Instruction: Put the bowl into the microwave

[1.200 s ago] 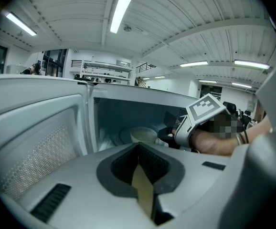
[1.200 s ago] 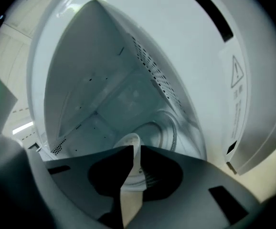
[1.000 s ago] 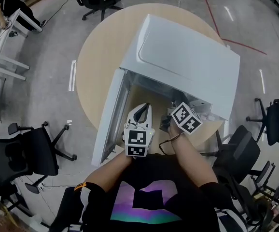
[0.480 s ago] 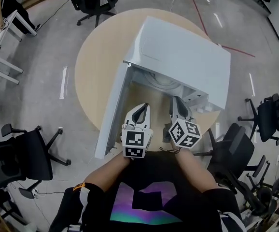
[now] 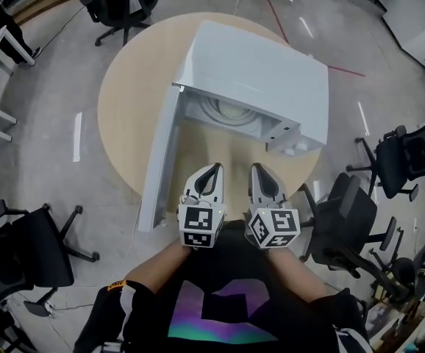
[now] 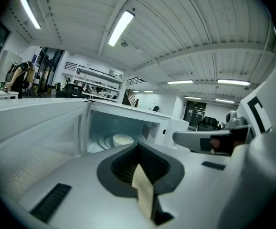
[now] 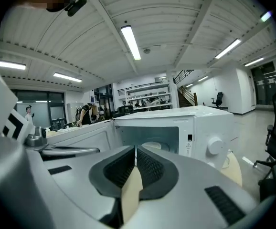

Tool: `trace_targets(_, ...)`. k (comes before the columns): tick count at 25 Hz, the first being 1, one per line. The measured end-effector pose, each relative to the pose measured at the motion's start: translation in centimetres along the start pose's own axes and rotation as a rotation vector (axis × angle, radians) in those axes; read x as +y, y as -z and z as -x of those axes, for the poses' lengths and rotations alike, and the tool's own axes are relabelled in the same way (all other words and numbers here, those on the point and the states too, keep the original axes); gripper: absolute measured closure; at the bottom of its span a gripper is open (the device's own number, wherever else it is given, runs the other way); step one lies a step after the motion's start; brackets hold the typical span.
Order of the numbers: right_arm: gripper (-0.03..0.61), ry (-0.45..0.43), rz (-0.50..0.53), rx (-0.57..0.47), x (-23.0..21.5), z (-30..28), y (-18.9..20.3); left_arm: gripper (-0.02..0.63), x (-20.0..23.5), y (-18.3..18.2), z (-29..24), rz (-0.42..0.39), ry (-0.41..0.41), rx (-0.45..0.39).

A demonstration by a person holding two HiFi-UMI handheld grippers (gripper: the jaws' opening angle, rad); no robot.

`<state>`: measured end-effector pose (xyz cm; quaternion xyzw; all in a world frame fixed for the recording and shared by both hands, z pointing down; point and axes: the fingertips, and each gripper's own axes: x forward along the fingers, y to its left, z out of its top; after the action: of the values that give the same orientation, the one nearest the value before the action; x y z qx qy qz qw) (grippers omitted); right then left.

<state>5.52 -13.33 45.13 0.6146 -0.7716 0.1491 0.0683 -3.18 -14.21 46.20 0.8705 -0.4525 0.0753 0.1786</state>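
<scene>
The left gripper (image 6: 139,146) has its jaws pressed together with nothing between them, and the right gripper (image 7: 135,149) likewise has its jaws drawn together and empty. Their dark ribbed pads (image 6: 123,168) sit in smooth white plastic shells. Both grippers hang side by side at the near edge of the table (image 5: 128,101), just apart from each other, tips aimed at the open microwave (image 5: 260,72).

Nothing stands between the grippers and the oven's mouth. The door (image 5: 159,160), a flat white panel, is swung wide to the left and reaches toward the person past the left gripper. On the oven's right front is a round white knob (image 7: 214,146).

The bowl (image 6: 123,139) is inside the cavity, on the ringed round turntable, well apart from both grippers. It is pale, smooth and shallow, upright with its mouth up; being round, it shows no long axis.

The table is round with a light wood top, on a glossy grey floor, and black office chairs (image 5: 32,245) stand around it.
</scene>
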Motion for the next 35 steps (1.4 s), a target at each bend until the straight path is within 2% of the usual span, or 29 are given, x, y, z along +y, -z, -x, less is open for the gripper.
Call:
trace_targets(7, 0.558, -0.035, 0.017, -0.005, -1.2, 2.8, 0.0, 0.568, -2.5, -1.1, 1.8, -0.029, -0.03, -0.044)
trace_targets(14, 0.56, -0.119, 0.051, -0.017, -2.1, 6.5, -0.4, 0.568, -6.7, 0.5, 3.8, -0.03, -0.072, -0.028)
trace_targets(23, 0.56, -0.183, 0.078, -0.024, -4.4, 13.8, -0.5, 0.568, -14.1, 1.8, 7.2, -0.04, -0.112, -0.051)
trace_targets(28, 0.56, -0.224, 0.099, -0.004, -4.7, 17.5, 1.1, 0.568, -17.2, 3.7, 9.7, -0.021, -0.156, -0.058)
trace_targets(35, 0.56, -0.296, 0.113, 0.036, -4.0, 20.8, 4.9, 0.568, -19.7, 8.4, 12.9, -0.001, -0.223, -0.024)
